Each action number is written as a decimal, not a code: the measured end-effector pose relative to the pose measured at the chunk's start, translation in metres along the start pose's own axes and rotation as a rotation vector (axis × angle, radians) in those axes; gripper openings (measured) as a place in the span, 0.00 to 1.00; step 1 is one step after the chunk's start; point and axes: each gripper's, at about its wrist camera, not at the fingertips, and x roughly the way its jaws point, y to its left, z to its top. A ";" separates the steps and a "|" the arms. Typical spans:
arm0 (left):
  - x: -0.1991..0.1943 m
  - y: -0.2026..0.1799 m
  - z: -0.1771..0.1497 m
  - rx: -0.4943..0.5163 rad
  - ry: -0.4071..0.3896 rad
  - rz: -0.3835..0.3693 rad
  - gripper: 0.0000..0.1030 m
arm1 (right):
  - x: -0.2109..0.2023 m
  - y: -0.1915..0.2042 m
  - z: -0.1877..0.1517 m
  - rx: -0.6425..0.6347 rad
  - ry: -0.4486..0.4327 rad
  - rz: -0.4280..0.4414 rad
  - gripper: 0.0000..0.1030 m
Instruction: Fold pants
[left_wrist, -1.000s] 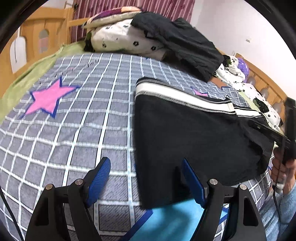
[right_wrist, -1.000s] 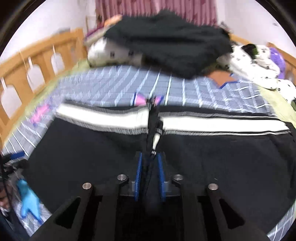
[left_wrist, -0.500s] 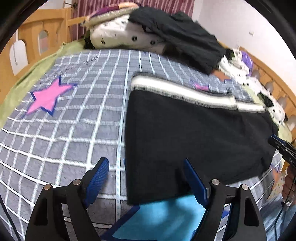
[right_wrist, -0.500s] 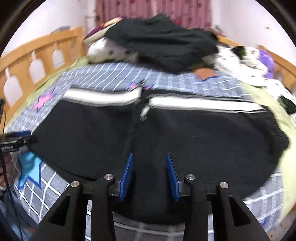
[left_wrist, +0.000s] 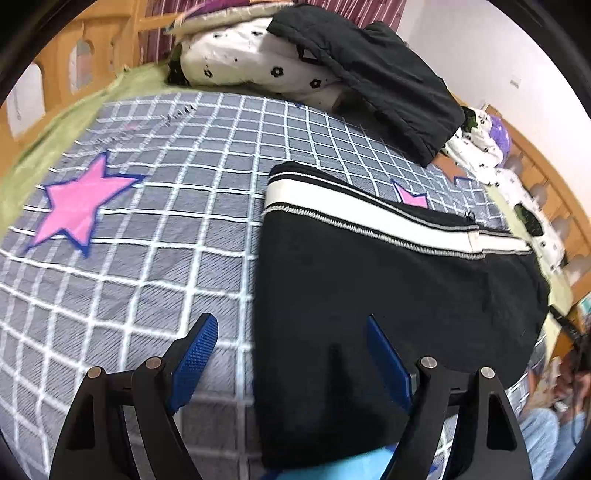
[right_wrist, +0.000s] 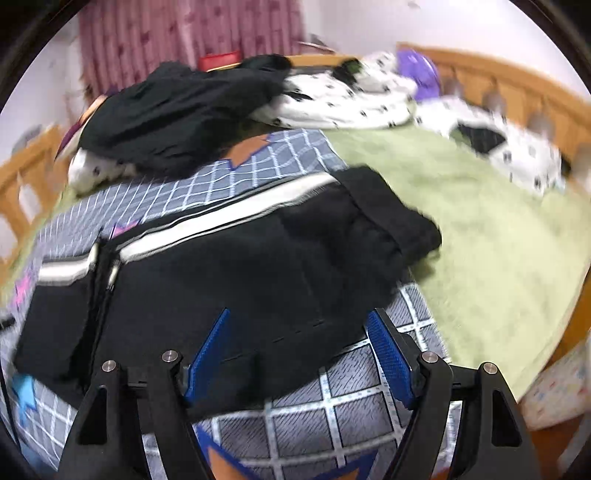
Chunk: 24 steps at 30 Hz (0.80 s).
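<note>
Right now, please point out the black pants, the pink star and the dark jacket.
black pants (left_wrist: 388, 295), left wrist view, middle of the black fabric
pink star (left_wrist: 79, 203), left wrist view, its centre
dark jacket (left_wrist: 373, 77), left wrist view, its upper surface

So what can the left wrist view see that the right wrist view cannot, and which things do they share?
Only the left wrist view shows the big pink star on the checked cover and the left tool, open. Only the right wrist view shows the wide green blanket, the orange star and the right tool, jaws opening, not gripping. Both show the black pants with the white stripe and the dark garment pile.
</note>
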 end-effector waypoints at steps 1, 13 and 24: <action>0.004 0.001 0.003 0.000 0.007 -0.009 0.77 | 0.007 -0.006 -0.001 0.031 -0.003 0.010 0.73; 0.069 0.001 0.030 0.102 0.091 -0.062 0.73 | 0.063 -0.038 0.006 0.170 -0.005 0.011 0.62; 0.046 -0.022 0.054 0.072 -0.005 -0.064 0.09 | 0.036 -0.004 0.033 0.058 -0.188 -0.114 0.13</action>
